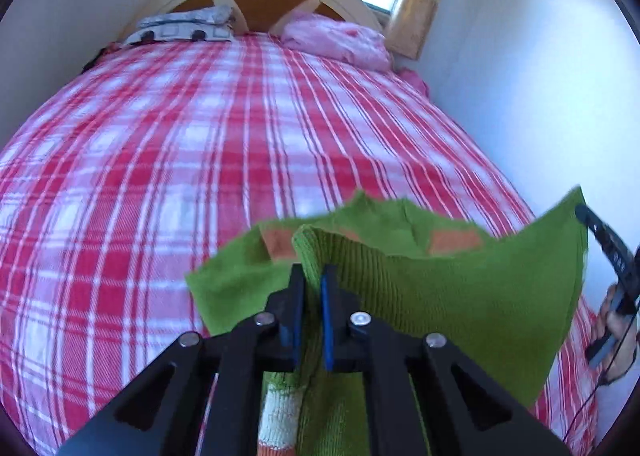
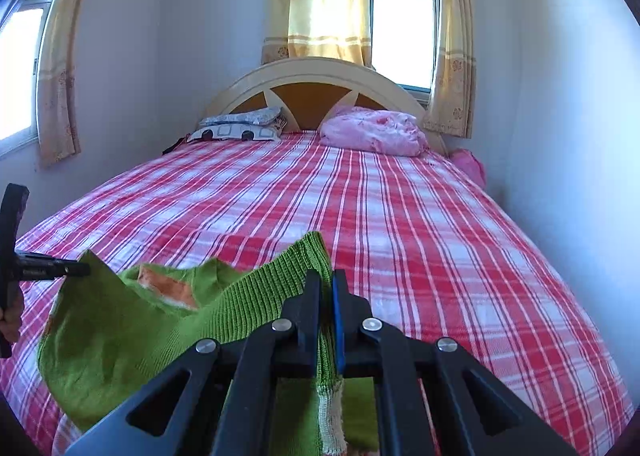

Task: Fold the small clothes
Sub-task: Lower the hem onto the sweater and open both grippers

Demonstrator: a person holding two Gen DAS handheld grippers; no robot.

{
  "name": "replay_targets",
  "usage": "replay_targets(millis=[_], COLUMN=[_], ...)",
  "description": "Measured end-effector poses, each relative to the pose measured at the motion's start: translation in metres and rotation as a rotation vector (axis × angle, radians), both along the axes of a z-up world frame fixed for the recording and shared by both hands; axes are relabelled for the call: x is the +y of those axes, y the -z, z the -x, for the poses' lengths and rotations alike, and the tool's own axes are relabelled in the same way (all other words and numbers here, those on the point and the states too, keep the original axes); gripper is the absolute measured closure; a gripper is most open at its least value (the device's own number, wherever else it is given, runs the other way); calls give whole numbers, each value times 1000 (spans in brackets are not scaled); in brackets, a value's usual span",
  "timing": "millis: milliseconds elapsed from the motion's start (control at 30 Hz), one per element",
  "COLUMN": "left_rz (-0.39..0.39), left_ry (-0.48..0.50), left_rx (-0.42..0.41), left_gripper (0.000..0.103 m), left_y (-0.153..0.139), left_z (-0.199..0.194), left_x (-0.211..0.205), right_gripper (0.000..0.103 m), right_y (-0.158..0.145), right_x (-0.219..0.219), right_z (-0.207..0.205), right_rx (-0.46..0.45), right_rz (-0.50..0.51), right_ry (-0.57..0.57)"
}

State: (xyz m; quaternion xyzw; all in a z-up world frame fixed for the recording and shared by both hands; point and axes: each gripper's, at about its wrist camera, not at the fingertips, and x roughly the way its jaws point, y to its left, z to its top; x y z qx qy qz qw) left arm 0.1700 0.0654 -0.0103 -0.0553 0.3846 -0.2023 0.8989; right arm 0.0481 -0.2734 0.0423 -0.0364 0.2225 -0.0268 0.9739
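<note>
A green knitted garment [image 1: 460, 296] with orange patches and a white-and-orange striped cuff hangs spread between both grippers above the bed. In the left wrist view my left gripper [image 1: 314, 270] is shut on a ribbed green edge that stands up between its pads. At the right edge, my right gripper [image 1: 582, 212] pinches the garment's other top corner, with a hand [image 1: 616, 332] behind it. In the right wrist view my right gripper [image 2: 327, 276] is shut on the ribbed hem of the garment [image 2: 120, 336]. My left gripper [image 2: 80, 268] holds the far corner at the left.
The bed's red-and-white plaid cover [image 2: 400, 236] stretches ahead to a curved headboard [image 2: 316, 72]. Patterned pillows [image 2: 240, 128] and a pink bundle [image 2: 372, 132] lie at the head. A wall runs close along the bed's right side, and curtained windows are behind.
</note>
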Motion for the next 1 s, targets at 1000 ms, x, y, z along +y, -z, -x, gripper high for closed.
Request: replay_targets(millis=[1000], left_rz=[-289], left_ry=[-112], left_rx=[-42], left_gripper=[65], left_y=[43], left_z=[-33], left_x=[-62], right_gripper=[96], right_y=[70], right_x=[-13], right_z=[-68], right_rx=[177], right_rz=[120], right_ry=[167])
